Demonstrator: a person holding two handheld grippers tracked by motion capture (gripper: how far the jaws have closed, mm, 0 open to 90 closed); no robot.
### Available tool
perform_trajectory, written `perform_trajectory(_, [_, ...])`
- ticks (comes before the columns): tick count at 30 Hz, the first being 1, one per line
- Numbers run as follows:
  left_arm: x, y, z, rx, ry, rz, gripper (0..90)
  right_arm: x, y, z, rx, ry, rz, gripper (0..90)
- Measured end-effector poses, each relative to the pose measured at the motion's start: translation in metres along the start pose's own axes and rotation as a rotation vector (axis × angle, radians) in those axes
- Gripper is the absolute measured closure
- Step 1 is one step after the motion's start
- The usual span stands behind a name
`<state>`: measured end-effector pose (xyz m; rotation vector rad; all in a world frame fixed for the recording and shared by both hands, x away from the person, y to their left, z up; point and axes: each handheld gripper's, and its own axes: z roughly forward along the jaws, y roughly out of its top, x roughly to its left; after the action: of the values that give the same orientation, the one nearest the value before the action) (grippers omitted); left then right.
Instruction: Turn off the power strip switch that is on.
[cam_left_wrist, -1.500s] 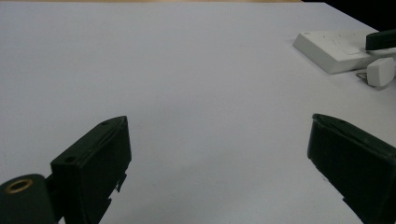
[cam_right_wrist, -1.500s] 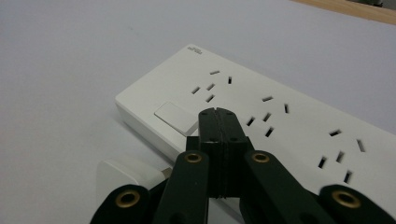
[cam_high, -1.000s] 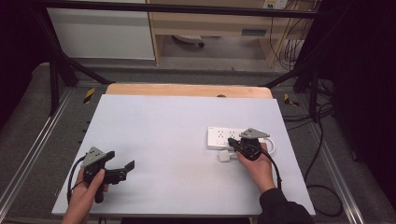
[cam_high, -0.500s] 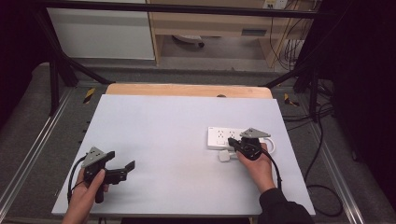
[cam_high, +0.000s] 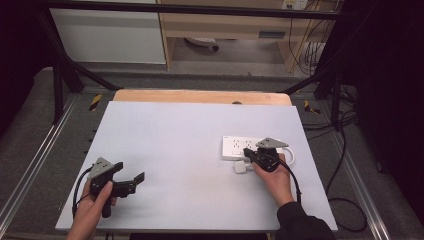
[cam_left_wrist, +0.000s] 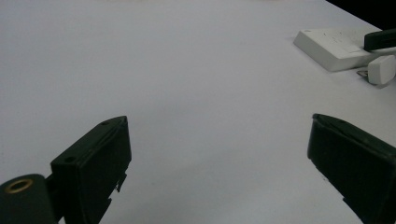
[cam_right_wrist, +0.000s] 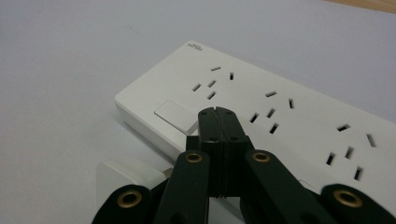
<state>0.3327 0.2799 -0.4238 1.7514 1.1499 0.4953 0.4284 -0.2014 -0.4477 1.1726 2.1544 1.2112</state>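
Seen near the right edge of the pale grey counter (cam_high: 190, 145): a white rectangular plastic power strip (cam_high: 239, 148) lying flat, sockets up. In the right gripper view, three groups of socket slots across its top (cam_right_wrist: 280, 112), a flat white rocker switch (cam_right_wrist: 175, 116) at the near end, and a small grey brand mark (cam_right_wrist: 192, 45) printed by the far corner, too small to read. Just beside the strip's front edge, a small white plug adapter (cam_high: 240, 168) on the counter, metal prongs toward the strip as seen in the left gripper view (cam_left_wrist: 380, 70); touching or just apart, impossible to tell. Right gripper (cam_high: 260, 157) held over the near end of the strip, fingers (cam_right_wrist: 209, 128) pressed fully together with nothing between them, tips hovering close above the switch end. Left gripper (cam_high: 131, 181) well apart at the front left of the counter, fingers (cam_left_wrist: 95, 156) spread wide, holding nothing, bare counter between them. Beyond the counter: a light wooden strip (cam_high: 200, 96) along the far edge, black frame bars (cam_high: 65, 75), a pale cabinet panel (cam_high: 107, 35) and dark cables (cam_high: 345, 115) hanging at the right. Nothing lying between either gripper and the strip.
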Motion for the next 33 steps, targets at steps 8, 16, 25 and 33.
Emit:
perform_trajectory(8, [-0.0002, 0.0000, -0.0001, 0.001, -0.001, 0.000, 6.2, -0.0004, -0.0001, -0.0001, -0.003, 0.002, 0.001, 90.0])
perform_trajectory(16, [-0.0001, 0.0002, -0.0003, 0.001, 0.000, 0.002, 6.2, -0.0003, -0.0002, -0.0003, -0.001, 0.003, 0.006, 90.0])
perform_trajectory(25, [-0.0001, 0.0004, -0.0005, -0.002, -0.003, 0.005, 6.2, -0.0003, -0.0006, -0.0002, -0.006, 0.001, -0.010, 89.7])
perform_trajectory(33, [-0.0001, 0.0004, -0.0006, -0.002, -0.003, 0.005, 6.3, -0.0003, -0.0006, -0.0004, -0.005, 0.000, -0.011, 89.6])
